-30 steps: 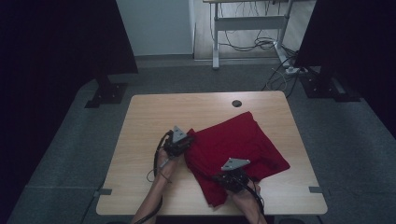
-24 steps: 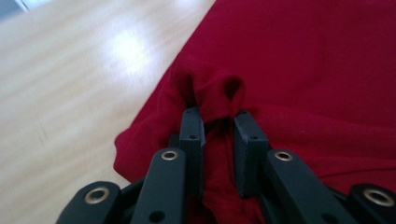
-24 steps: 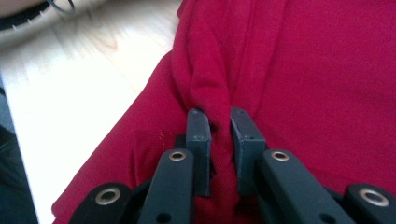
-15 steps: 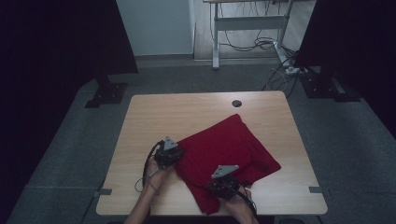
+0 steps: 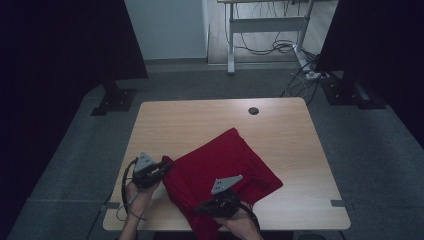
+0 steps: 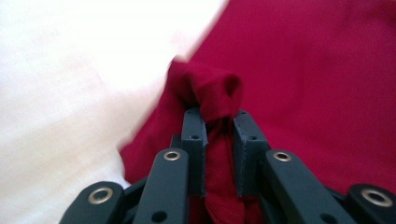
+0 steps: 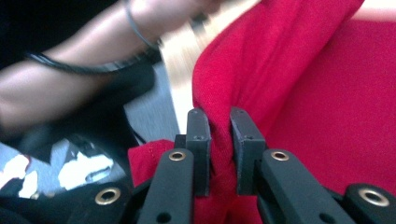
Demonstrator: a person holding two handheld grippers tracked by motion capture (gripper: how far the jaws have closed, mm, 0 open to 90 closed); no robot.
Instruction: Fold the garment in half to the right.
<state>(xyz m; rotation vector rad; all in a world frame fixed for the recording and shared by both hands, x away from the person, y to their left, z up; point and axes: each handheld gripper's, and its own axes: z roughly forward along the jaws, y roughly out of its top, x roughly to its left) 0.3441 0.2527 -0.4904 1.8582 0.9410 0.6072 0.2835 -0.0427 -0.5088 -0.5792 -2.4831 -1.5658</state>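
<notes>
A red cloth [image 5: 222, 167] lies folded across the front half of the wooden table [image 5: 200, 122]. My left gripper [image 5: 159, 171] holds its left corner near the table's front left; in the left gripper view the jaws [image 6: 218, 140] are shut on a bunched fold of red cloth [image 6: 303, 70]. My right gripper [image 5: 207, 210] is at the front edge, and in the right gripper view its jaws [image 7: 219, 140] pinch a fold of the red cloth [image 7: 317, 107]. The person's other forearm [image 7: 79, 88] shows beyond it.
A small dark round hole [image 5: 253, 110] sits near the table's far edge. Bare wood lies at the back and right of the table. Black stands [image 5: 115, 97] and a desk frame with cables [image 5: 270, 45] are on the floor beyond.
Both grippers have pulled the cloth toward the front left of the table. The left one has travelled farther, leftward and toward the front edge. The cloth's far corner has slid nearer.
</notes>
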